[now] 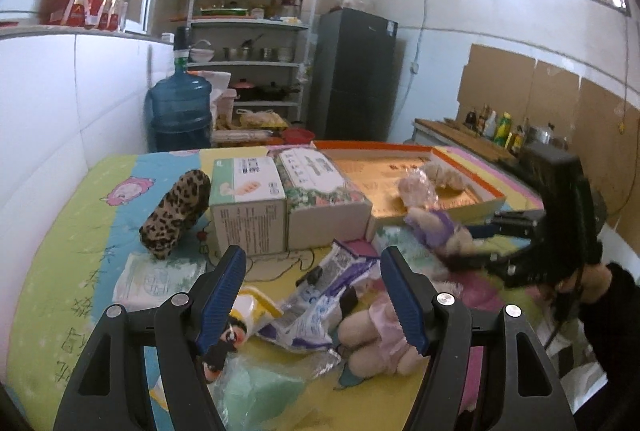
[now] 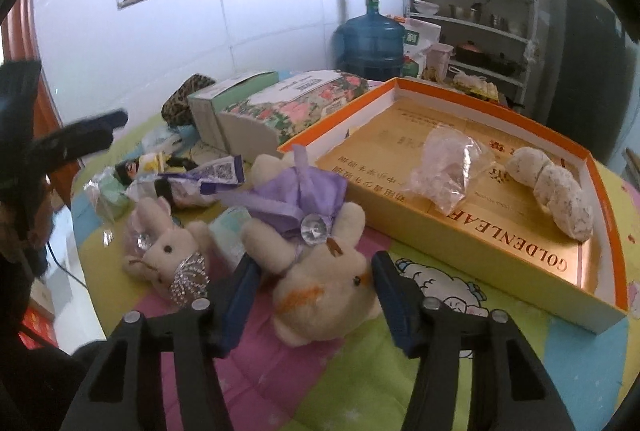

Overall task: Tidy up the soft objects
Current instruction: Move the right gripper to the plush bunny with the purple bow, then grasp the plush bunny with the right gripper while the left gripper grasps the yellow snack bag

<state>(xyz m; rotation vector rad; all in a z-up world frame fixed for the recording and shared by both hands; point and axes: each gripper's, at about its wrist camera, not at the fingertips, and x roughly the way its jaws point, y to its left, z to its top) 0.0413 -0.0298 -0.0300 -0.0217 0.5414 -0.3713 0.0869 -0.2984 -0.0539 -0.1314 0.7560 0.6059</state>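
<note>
Left wrist view
Nearest: green foam block (image 1: 256, 391) in clear wrap, right under the left gripper (image 1: 312, 291), which hangs over the pile with its jaws spread wide and nothing between them.
Just ahead: a purple-and-white packet (image 1: 320, 295) sits between the blue fingers (image 1: 224, 295); a pink-dressed bunny (image 1: 376, 339) lies by the right-hand finger.
Left of it: a white pouch (image 1: 148, 279), and beyond that a leopard-print roll (image 1: 176, 215) leaning against two cardboard boxes (image 1: 288, 203).
Pose: tipped down over the heap, level across, looking poised to drop on something soft.
Far right: the right gripper (image 1: 484, 235) comes in low and sideways, a dark-sleeved hand (image 1: 588, 279) behind it, reaching at the purple-dressed bunny (image 1: 436, 227).

Right wrist view
Nearest: the purple-dressed bunny's head (image 2: 324, 291) sits between the parted fingers (image 2: 240, 295); whether the pads touch it I can't tell, but nothing is squeezed.
Why there: a head grab probably gives a firm, compact hold.
Left: the smaller bunny (image 2: 164, 255) with a sparkly bow lies just beside.
Ahead and right: an orange-rimmed tray (image 2: 616, 251) already holds a crumpled plastic bag (image 2: 448, 167) and a speckled caterpillar plush (image 2: 552, 191), so it reads as the drop-off spot.
Pose: low, angled slightly down, close to the tablecloth (image 2: 440, 383).
</note>
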